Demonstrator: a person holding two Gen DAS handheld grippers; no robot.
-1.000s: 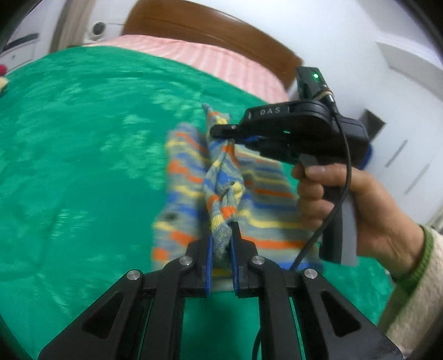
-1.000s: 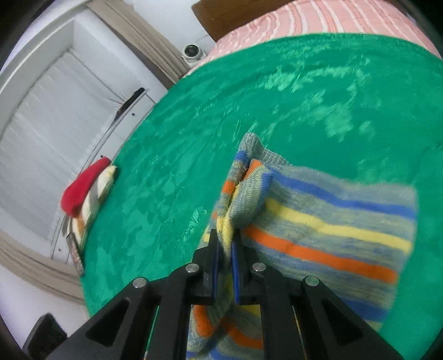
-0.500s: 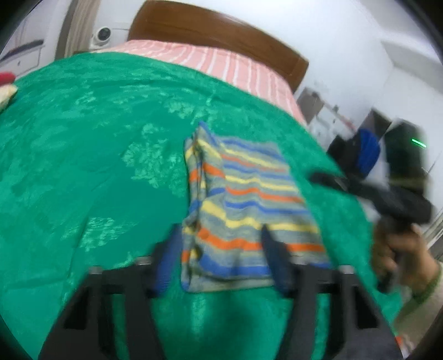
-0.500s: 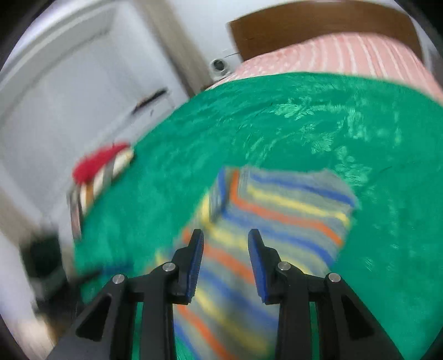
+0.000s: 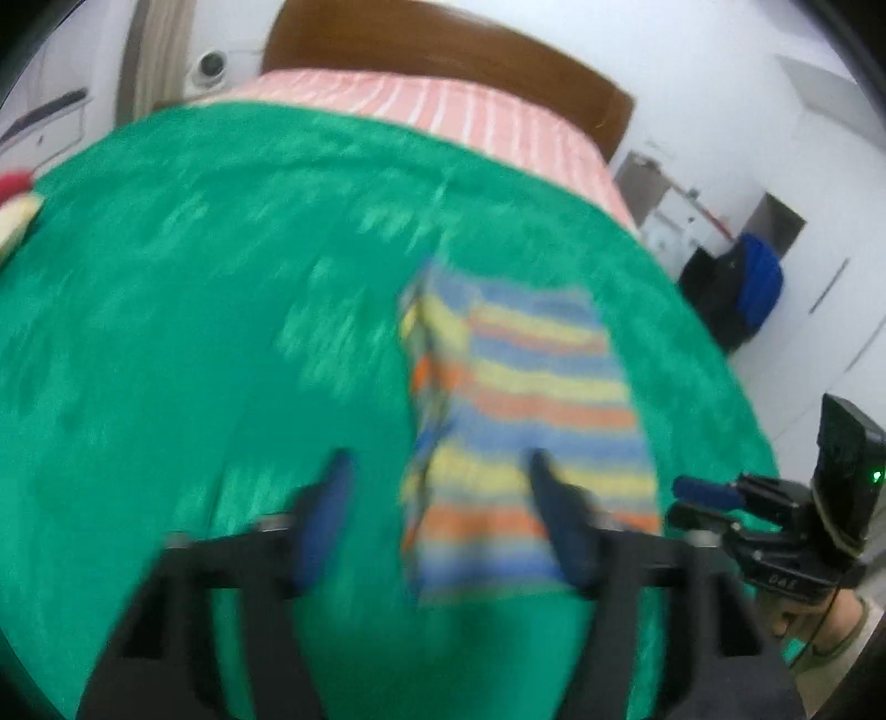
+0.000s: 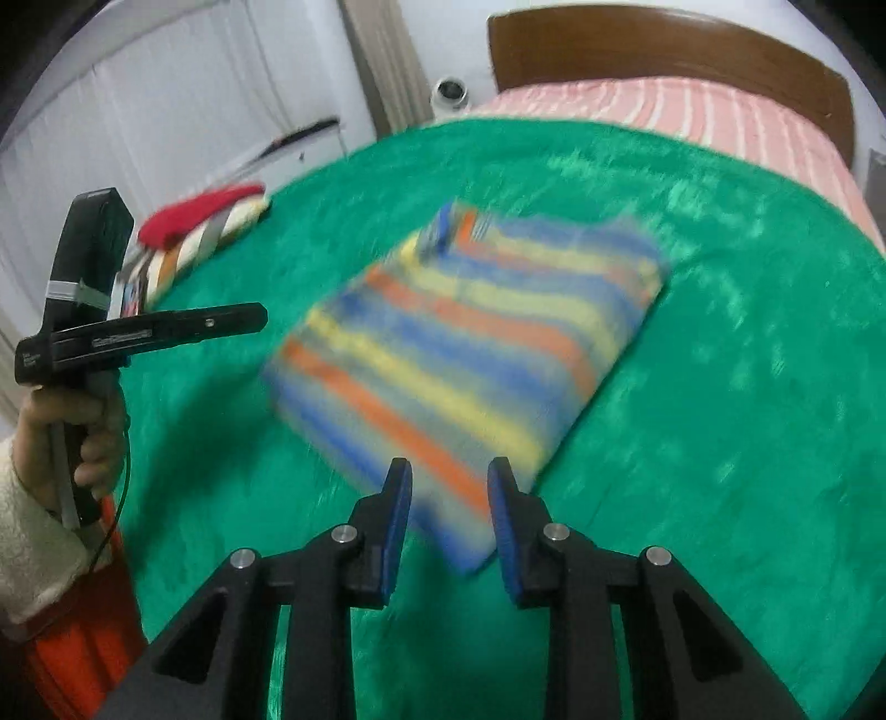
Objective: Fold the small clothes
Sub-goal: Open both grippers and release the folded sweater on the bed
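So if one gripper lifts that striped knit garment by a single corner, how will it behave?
The striped knit garment would probably droop and unfold, being soft stacked layers. It looks light. Pushed across the plush green blanket, it would likely bunch rather than slide.

Soft knitted striped cloth (image 6: 470, 360) lies on a plush, faintly shiny green blanket (image 6: 720, 387); headboard (image 5: 443, 50) glossy wood.

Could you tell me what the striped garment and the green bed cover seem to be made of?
Striped garment: apparently a soft knit, matte, folded thick with rounded edges; blur hides the stitches. Green bed cover: looks like plush, velvety fabric, since its pile catches light in pale, shiny patches.
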